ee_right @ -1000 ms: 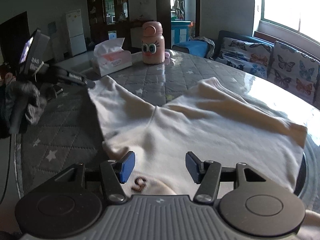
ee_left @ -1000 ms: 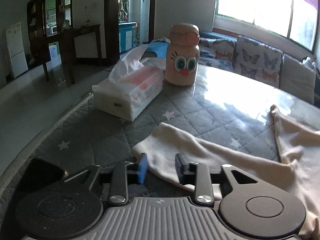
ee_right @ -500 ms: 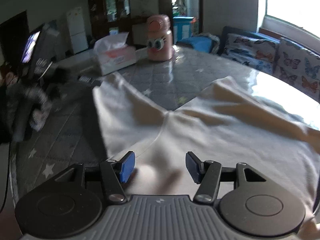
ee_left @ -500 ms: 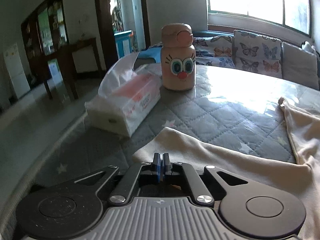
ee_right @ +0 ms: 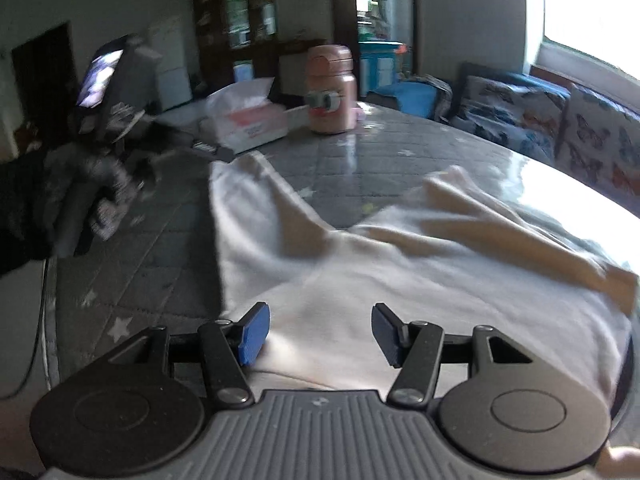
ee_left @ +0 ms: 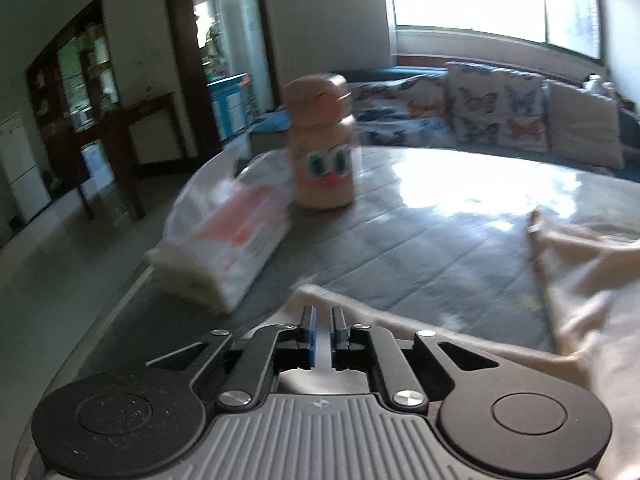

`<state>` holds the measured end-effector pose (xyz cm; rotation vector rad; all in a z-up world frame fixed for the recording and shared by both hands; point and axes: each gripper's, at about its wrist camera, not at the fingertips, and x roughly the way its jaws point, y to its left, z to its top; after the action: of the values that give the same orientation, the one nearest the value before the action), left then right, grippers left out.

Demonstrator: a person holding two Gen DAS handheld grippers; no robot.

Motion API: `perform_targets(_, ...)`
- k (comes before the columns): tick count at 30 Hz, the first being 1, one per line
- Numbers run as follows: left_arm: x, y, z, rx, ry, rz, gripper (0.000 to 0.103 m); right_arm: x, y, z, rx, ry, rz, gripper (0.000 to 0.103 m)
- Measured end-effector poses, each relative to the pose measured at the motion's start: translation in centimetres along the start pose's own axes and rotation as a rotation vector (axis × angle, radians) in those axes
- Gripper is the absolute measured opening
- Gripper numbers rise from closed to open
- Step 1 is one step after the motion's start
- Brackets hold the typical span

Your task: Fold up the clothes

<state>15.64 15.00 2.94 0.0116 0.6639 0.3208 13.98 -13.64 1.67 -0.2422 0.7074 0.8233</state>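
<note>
A cream garment [ee_right: 400, 264] lies spread on the grey quilted table [ee_right: 152, 248]. One long part of it reaches toward the far left, and its end [ee_left: 360, 312] lies under my left gripper. My left gripper [ee_left: 322, 334] has its jaws nearly together with a narrow gap; cloth shows between and beneath them, so it seems shut on the garment's end. My right gripper [ee_right: 320, 332] is open over the near part of the garment and holds nothing. The left gripper and the gloved hand holding it [ee_right: 92, 184] show in the right wrist view.
A tissue box [ee_left: 228, 252] and a pink bottle with a cartoon face [ee_left: 322, 152] stand at the far side of the table; both also show in the right wrist view, the box [ee_right: 248, 120] and the bottle [ee_right: 330, 88]. A butterfly-print sofa [ee_left: 500, 108] lies beyond.
My left gripper closed from open onto the garment's end and has lifted a little. My right gripper stayed open and moved forward over the garment. Both views are blurred by motion.
</note>
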Motion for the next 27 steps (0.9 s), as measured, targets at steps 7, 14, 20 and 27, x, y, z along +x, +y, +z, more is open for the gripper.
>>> perform_targets(7, 0.4, -5.0, 2.4, 0.057, -0.003, -0.129, 0.011, -2.4, -8.0, 0.4, 0.175, -0.036, -0.150, 0.055)
perform_targets(14, 2.7, -10.7, 5.0, 0.129, -0.001, -0.241, 0.011, -2.8, -17.1, 0.6, 0.334, -0.077, -0.335, 0.048)
perform_targets(20, 6.3, -14.5, 7.2, 0.129, 0.029, -0.314, 0.011, -0.3, -22.4, 0.7, 0.422, -0.063, -0.377, 0.042)
perform_targets(27, 9.5, -16.8, 7.9, 0.130, 0.042, -0.369, 0.028, 2.0, -24.8, 0.3, 0.468, -0.051, -0.368, 0.034)
